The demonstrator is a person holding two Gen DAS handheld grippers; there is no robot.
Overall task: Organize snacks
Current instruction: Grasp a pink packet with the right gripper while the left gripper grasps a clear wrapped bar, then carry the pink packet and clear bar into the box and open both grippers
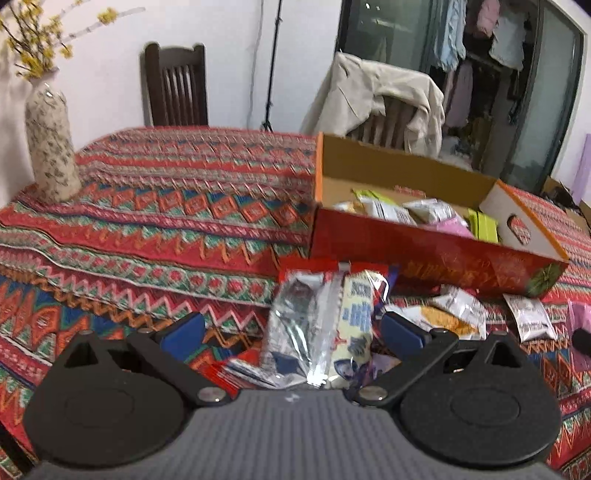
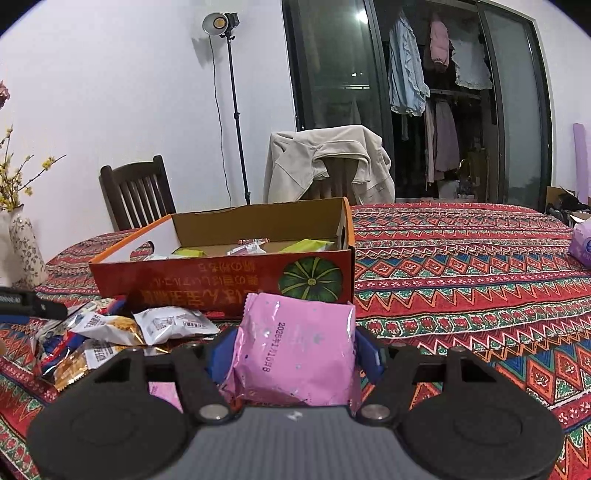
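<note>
Right gripper [image 2: 295, 354]: lower centre of the right wrist view; blue pads pressed on both sides of a pink snack packet [image 2: 295, 350], jaws about half spread, packet upright with a printed date running sideways.
Left gripper [image 1: 291, 328]: lower centre of the left wrist view; jaws wide apart, blue fingertips [image 1: 400, 328] clear of any packet, nothing gripped. A clear-wrapped snack bundle [image 1: 317, 325] lies on the cloth between and beyond the fingers; contact cannot be told.
Cardboard box [image 2: 221, 284]: red outer wall with a green pumpkin print, open top, centre of the right wrist view, just behind the pink packet. In the left wrist view it sits at right of centre [image 1: 424, 258].
Box contents [image 1: 406, 212]: several packets, white, green and pink, lying on the floor of the box.
Loose snacks [image 2: 122, 328]: white and orange packets in a heap at lower left of the right wrist view, in front of the box.
Tablecloth [image 2: 461, 277]: red, blue and green zigzag pattern, covers the whole table.
Vase [image 1: 51, 147]: speckled, yellow flower sprigs, upper left of the left wrist view.
Background: dark wooden chair [image 1: 175, 88]; second chair draped with a beige jacket [image 2: 328, 162]; lamp on a stand [image 2: 221, 22].
</note>
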